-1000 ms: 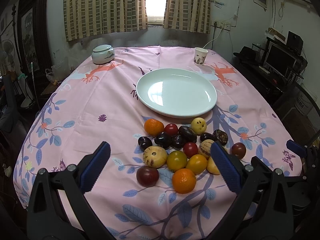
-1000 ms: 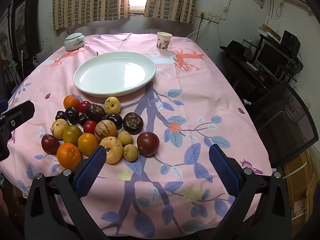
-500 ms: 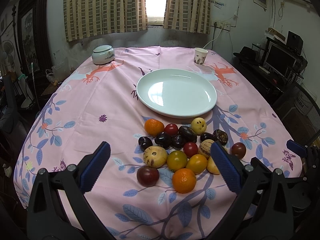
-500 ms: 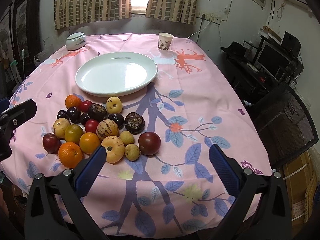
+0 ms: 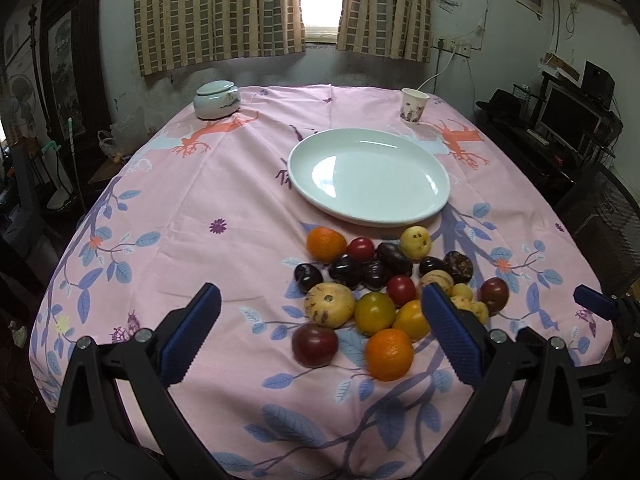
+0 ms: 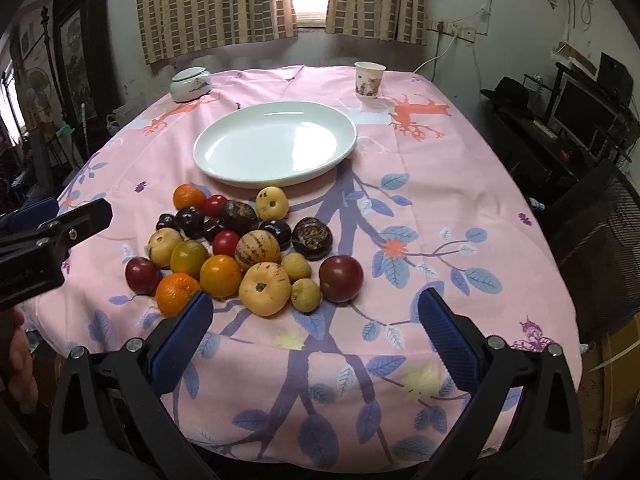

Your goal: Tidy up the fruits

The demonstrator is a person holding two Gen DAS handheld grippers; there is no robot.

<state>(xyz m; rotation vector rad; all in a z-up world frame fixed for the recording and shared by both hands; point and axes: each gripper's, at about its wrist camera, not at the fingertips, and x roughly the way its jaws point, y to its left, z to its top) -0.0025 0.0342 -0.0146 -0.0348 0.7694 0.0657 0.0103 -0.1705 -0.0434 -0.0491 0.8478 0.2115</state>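
Both claws, left (image 5: 320, 334) and right (image 6: 312, 330), apart and empty; rearmost fruits (image 6: 240, 248) in the pile perhaps half-hidden.

no readable text, labels, brands or numbers on anything

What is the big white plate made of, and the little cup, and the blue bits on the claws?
The plate looks like glazed ceramic: smooth, white, with bright window glints on it. The cup seems to be paper, thin-walled and matte with a printed picture, though plastic is possible. The blue pads on the right claw look like ridged rubber or soft plastic, dull and finely grooved.
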